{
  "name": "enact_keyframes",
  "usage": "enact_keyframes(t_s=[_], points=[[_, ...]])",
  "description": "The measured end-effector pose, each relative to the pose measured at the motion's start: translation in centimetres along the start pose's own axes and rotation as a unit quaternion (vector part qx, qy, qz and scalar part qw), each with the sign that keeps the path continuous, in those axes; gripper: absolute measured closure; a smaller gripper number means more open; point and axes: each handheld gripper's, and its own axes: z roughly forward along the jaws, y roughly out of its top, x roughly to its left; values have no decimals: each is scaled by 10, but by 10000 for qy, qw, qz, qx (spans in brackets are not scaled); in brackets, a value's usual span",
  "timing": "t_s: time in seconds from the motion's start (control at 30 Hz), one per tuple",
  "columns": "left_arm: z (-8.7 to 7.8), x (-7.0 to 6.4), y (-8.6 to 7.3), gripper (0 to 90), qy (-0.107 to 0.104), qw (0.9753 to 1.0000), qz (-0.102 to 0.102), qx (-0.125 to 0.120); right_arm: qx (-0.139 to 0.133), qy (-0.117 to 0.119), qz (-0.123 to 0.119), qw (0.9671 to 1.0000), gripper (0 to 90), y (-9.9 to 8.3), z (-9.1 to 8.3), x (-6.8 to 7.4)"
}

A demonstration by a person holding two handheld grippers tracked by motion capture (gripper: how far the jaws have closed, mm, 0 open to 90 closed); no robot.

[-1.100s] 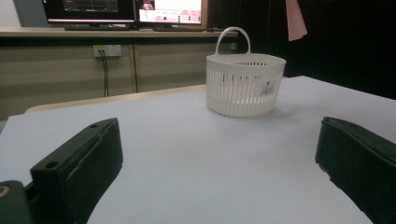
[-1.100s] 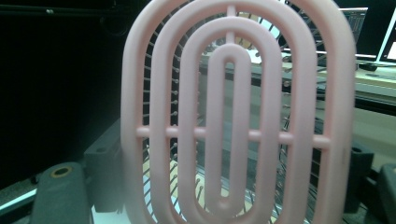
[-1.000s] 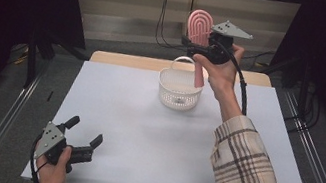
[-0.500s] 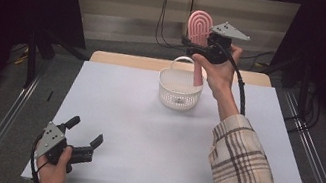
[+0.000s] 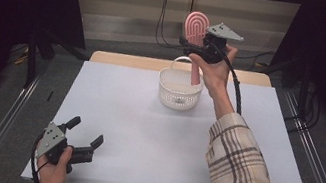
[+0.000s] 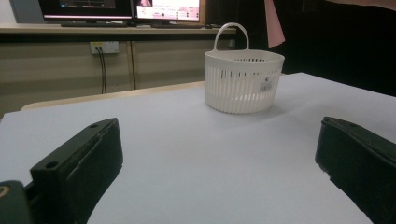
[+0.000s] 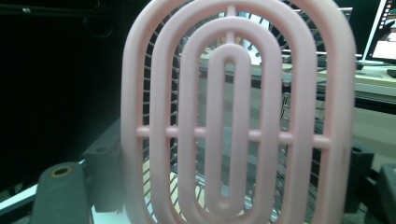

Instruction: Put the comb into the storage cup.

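While your right gripper (image 5: 195, 48) pinches the pink brush (image 5: 195, 27) above the white basket (image 5: 179, 88), your left gripper (image 5: 85, 138) rests spread wide, well apart on the table (image 5: 143, 134).

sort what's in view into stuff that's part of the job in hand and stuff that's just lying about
Part of the job:
- pink hairbrush, held upright above the basket
- right gripper, shut on the pink hairbrush
- white basket on the table, handle up

Just there:
- left gripper, open, near the front edge of the table
- monitors on the desk behind
- wall socket and its cables
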Motion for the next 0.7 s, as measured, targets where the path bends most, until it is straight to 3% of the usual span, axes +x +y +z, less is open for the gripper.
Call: enact_keyframes(t_s=[0.7], points=[[0,0,0,9,1,10000,-16,-27,116,25,137,9998,200,-23,12,-4]])
